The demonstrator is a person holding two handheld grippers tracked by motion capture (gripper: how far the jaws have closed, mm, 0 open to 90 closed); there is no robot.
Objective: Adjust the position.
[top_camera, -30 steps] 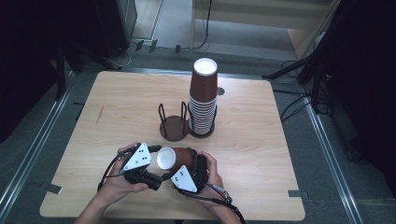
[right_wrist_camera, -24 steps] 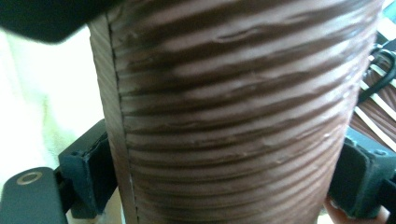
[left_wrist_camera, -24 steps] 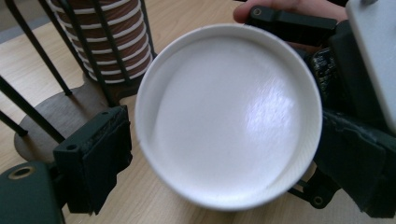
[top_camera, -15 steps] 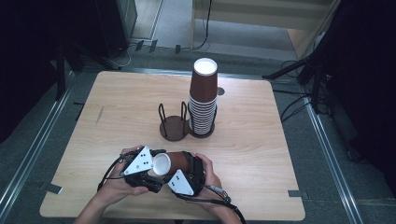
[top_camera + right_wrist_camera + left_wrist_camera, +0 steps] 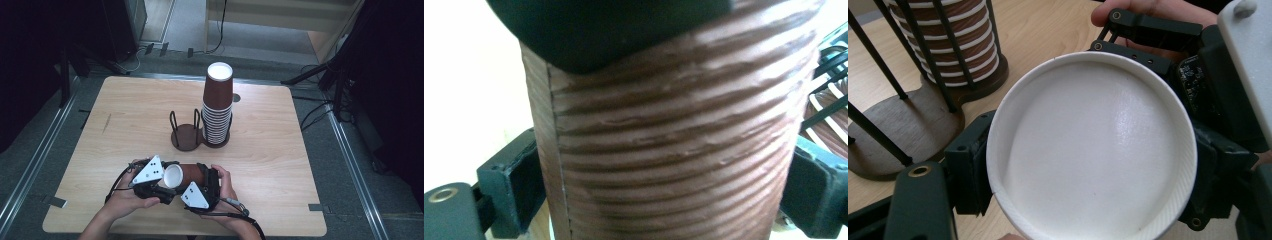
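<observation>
A brown ribbed paper cup [image 5: 189, 175] lies on its side above the table's near edge, held between both grippers, its white round end [image 5: 1093, 150] facing the left gripper's camera. My left gripper [image 5: 167, 184] has just been closing, and its black jaws now press the cup's white-rimmed end from both sides. My right gripper [image 5: 205, 181] is shut on the cup's brown wall [image 5: 664, 150], one jaw on each side. A hand holds each gripper.
A tall stack of upside-down brown cups [image 5: 218, 107] stands in a wire holder at the table's middle. Beside it is a second round base [image 5: 186, 139] with bare wire posts, also close by in the left gripper view [image 5: 903, 125]. The wooden table [image 5: 125, 115] is bare around them.
The left gripper's jaws have closed in on the cup's white end. The cup has shifted slightly toward the person. Both hands stay in place.
</observation>
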